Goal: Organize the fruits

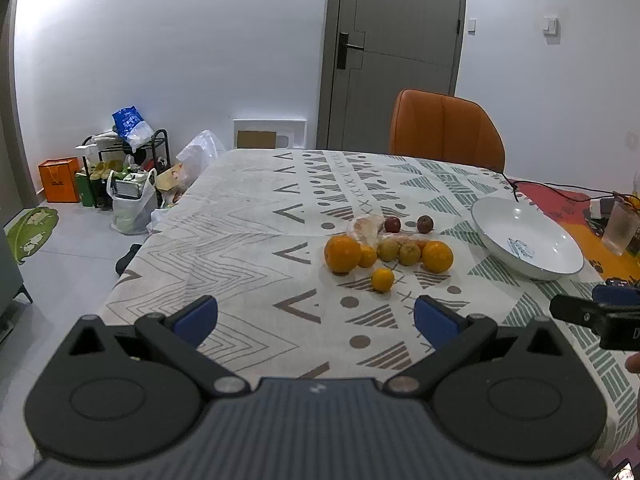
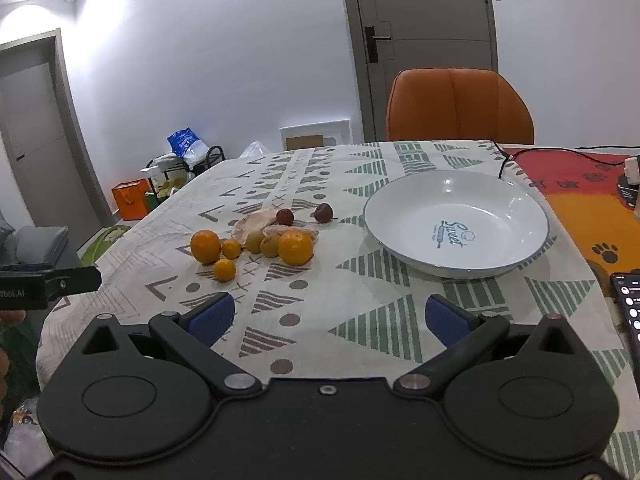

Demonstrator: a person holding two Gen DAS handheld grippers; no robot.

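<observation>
Hovering low over the patterned tablecloth (image 1: 240, 216), the left gripper (image 1: 316, 318) and the right gripper (image 2: 330, 318) both hold their blue fingers spread wide, gripping nothing. In the right wrist view, the fruits (image 2: 256, 242) lie clustered on the cloth at about 11 o'clock from the claw, oranges in front and two dark red ones behind. The white plate (image 2: 532, 236) sits bare at 1 o'clock, just beside the cluster. An orange chair (image 2: 460, 106) stands at 12 o'clock beyond the table.
</observation>
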